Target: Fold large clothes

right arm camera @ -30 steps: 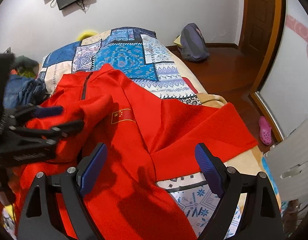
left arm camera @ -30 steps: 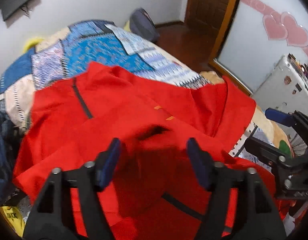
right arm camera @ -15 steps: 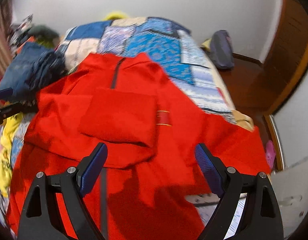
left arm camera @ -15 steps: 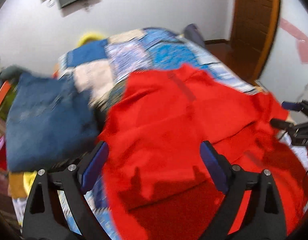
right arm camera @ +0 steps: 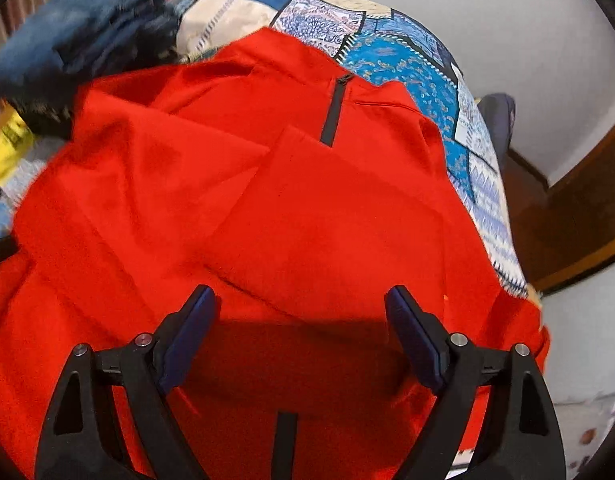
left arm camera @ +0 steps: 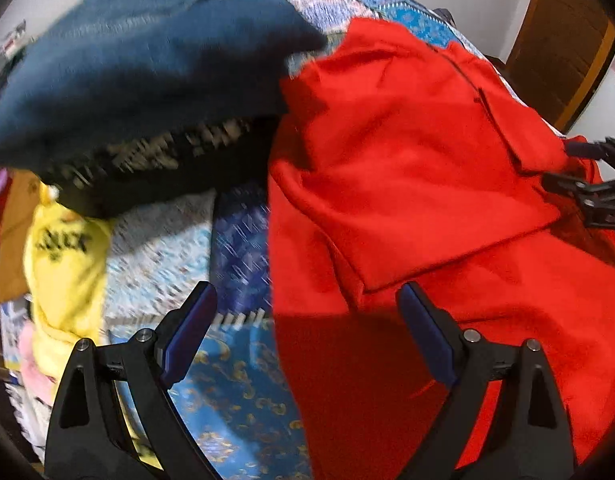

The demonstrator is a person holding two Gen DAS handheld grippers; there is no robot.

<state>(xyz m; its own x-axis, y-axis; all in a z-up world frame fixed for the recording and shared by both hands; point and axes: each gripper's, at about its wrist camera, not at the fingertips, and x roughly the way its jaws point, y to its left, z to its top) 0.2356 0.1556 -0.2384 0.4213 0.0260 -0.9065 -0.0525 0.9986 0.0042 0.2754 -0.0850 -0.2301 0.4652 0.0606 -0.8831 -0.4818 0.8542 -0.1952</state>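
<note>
Both tongs hang released and empty over the bed (left arm camera: 235, 408), where the red jacket (right arm camera: 307, 216) lies spread on the patchwork quilt, sleeves folded across its chest. Its zipper line runs straight away from the right tongs (right arm camera: 299, 336), collar far, hem nearest, while the left tongs (left arm camera: 307, 332) straddle its left edge. No readable lettering; the yellow garment's (left arm camera: 63, 264) black print is blurred.

Home bedroom: patchwork quilt (right arm camera: 403, 60), heaped clothes (left arm camera: 147, 56), wooden door (left arm camera: 563, 40).
</note>
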